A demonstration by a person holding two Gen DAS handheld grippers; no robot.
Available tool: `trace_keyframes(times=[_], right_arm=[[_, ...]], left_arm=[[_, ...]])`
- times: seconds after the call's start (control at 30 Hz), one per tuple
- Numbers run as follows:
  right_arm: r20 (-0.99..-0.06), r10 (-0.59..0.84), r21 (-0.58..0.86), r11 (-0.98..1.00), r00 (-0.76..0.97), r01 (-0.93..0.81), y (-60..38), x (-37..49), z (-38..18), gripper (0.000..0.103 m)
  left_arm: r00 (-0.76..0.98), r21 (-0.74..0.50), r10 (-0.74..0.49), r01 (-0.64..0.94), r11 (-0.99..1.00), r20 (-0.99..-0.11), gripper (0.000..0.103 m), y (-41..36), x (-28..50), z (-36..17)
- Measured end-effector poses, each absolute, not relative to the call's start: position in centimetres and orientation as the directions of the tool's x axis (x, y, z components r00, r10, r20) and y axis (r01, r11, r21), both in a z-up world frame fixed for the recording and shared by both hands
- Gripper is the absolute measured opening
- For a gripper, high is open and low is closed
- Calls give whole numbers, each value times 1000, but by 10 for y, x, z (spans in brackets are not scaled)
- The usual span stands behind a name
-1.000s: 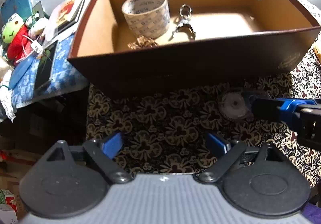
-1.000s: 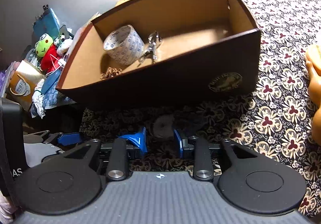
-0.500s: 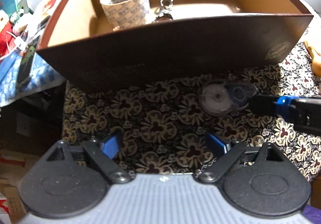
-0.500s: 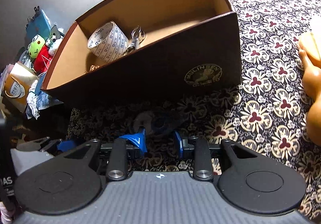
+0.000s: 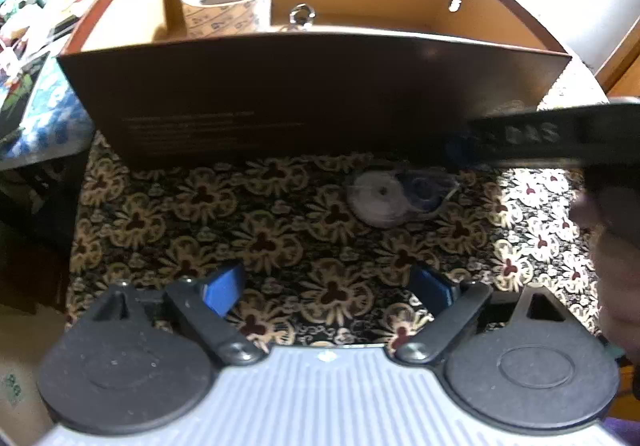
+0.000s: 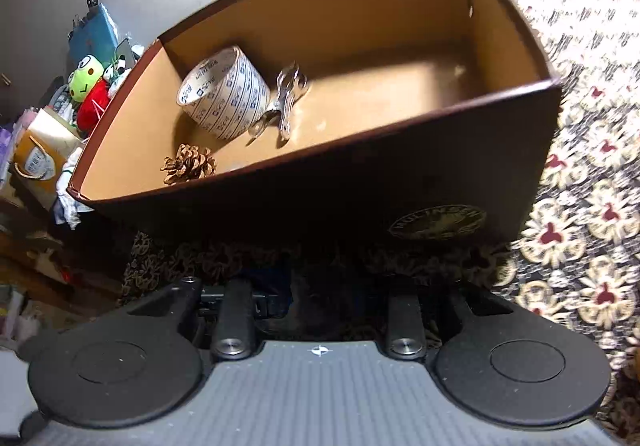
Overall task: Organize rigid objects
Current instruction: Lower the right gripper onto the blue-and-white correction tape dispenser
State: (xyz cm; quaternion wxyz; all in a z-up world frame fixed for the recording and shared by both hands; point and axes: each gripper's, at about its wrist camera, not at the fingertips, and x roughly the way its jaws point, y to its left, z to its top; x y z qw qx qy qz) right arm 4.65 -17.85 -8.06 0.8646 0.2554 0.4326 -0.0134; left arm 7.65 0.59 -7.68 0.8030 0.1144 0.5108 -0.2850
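One open dark-brown cardboard box [image 6: 400, 182] with a tan inside holds three things: one roll of printed clear packing tape [image 6: 226, 94] at nine o'clock, one shiny metal clip [image 6: 286, 102] just beside it, and one brown pine cone [image 6: 188, 164] at seven o'clock. One clear plastic correction-tape dispenser [image 5: 396, 196] lies on the floral-clothed tabletop [image 5: 260, 234]. One green-headed frog plush toy [image 6: 88, 82] sits outside the box.

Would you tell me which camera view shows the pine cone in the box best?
The right wrist view: it looks down into the brown box and shows the whole pine cone near the tape roll. In the left wrist view the box's near wall hides the pine cone entirely.
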Motion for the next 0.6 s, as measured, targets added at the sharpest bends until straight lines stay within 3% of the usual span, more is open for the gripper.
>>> trace_keyframes(times=[0.47, 0.6], right_arm=[[-713, 471, 660, 702, 520, 269, -173, 42, -101, 13], [-686, 470, 681, 684, 556, 261, -178, 37, -94, 14]], left_arm=[[238, -238, -491, 650, 722, -838, 91, 6, 69, -71], [236, -220, -480, 664, 715, -845, 91, -1, 73, -77]])
